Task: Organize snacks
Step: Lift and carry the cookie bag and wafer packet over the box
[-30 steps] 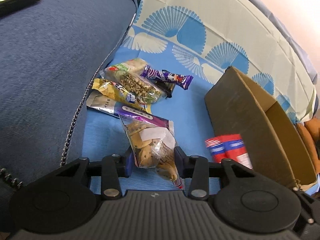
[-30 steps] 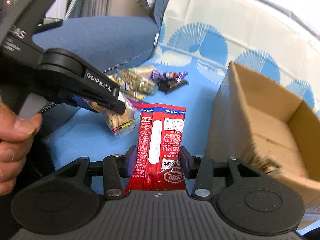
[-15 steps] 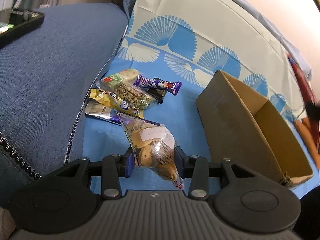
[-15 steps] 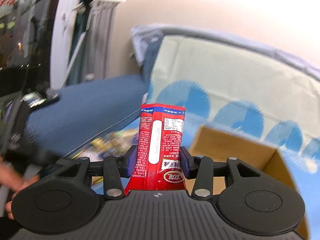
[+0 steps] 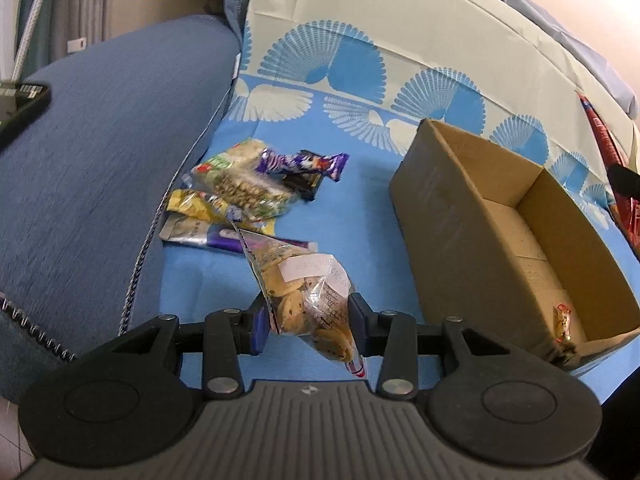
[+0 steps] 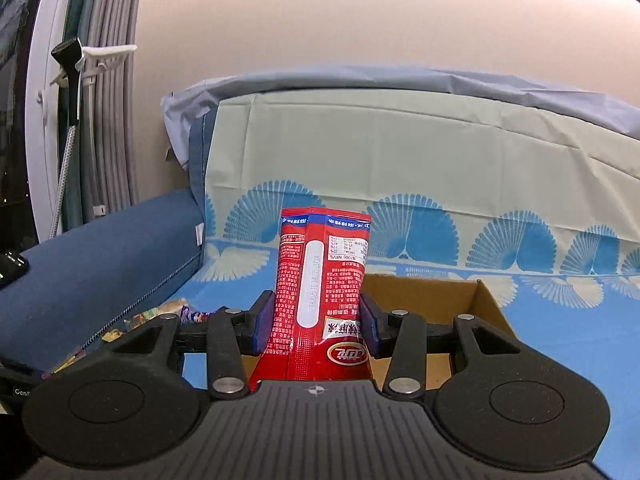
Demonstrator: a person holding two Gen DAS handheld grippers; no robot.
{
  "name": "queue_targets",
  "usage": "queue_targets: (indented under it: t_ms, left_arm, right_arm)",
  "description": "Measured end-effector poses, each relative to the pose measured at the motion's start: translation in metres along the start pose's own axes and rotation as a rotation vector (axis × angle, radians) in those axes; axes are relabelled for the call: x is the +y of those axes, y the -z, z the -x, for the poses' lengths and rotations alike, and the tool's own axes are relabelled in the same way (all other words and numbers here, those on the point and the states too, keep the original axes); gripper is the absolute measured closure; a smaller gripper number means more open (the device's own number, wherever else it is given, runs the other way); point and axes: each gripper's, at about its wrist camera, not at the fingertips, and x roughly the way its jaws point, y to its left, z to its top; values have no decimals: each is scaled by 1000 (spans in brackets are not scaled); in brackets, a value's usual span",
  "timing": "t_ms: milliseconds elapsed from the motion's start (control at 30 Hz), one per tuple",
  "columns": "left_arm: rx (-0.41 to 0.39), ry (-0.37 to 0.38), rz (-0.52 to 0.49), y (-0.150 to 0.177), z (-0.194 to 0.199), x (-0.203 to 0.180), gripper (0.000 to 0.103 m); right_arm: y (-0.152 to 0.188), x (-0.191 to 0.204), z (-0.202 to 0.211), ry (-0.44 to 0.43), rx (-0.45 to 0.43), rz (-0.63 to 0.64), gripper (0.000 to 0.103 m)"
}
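Red snack packet (image 6: pixel 320 292) upright, long axis vertical, clamped in right gripper (image 6: pixel 316 322); cookie bag (image 5: pixel 308 300) pinched in left gripper (image 5: pixel 308 322).

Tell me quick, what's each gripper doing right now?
Left gripper: closed on the clear bag of cookies.
Right gripper: closed on the red snack packet.

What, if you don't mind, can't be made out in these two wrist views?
- Cardboard box floor, right wrist view: hidden by the right claw and its red packet.
- Small wrapper in the box, left wrist view: too small to identify.
- Snack pile, left wrist view: overlapping, blurred; labels unreadable.
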Motion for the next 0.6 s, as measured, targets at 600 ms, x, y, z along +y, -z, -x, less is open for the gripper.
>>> queue_targets:
  t_ms: [600]
  left_arm:
    - [-165, 227, -91, -97, 12, -155, 58]
  right_arm:
    - [1, -49, 2, 140, 26, -186, 57]
